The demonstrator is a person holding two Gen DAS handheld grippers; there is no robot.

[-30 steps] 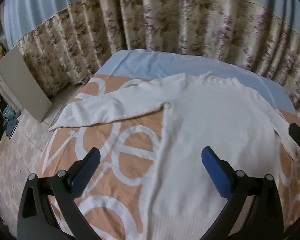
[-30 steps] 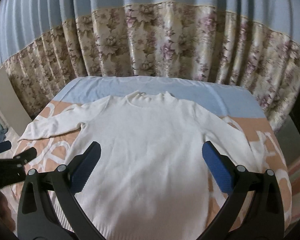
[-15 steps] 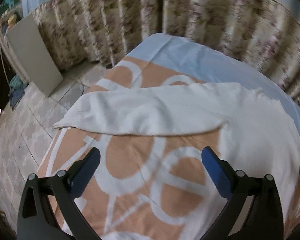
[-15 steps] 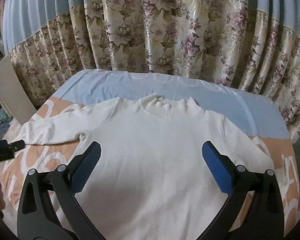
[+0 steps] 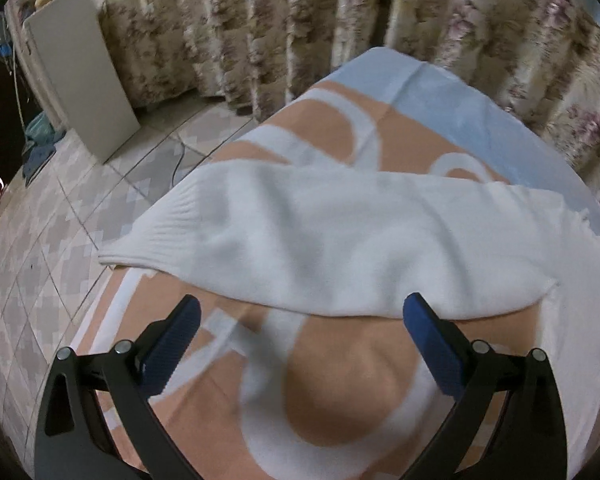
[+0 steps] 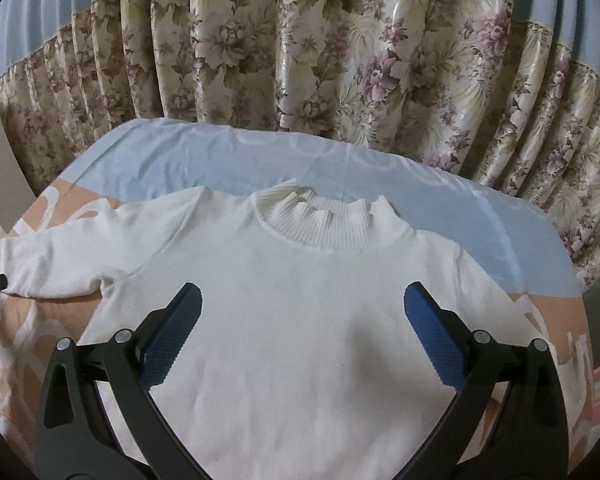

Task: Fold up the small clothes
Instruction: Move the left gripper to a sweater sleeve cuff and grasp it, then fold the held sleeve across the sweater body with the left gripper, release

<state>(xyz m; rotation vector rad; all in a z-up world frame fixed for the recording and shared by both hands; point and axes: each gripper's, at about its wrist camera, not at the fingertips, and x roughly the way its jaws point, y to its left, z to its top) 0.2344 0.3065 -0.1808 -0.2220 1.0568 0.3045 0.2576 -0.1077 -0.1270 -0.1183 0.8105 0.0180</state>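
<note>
Patterned bedspread point(image 6: 52, 336) under white sweater point(image 6: 300, 320)

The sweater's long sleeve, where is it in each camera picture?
Left wrist: the sleeve stretches across the middle, ribbed cuff at the left, just beyond the open left gripper.
Right wrist: the sleeve lies at the far left.
Shared landmark: the flowered curtain behind the bed.

One white sweater point(image 6: 300, 320) with two sleeves, one patterned bedspread point(image 5: 340, 380), one flowered curtain point(image 6: 340, 60), one pale board point(image 5: 80, 72) leaning on the floor, and two hand-held grippers, left point(image 5: 300, 336) and right point(image 6: 302, 332).
</note>
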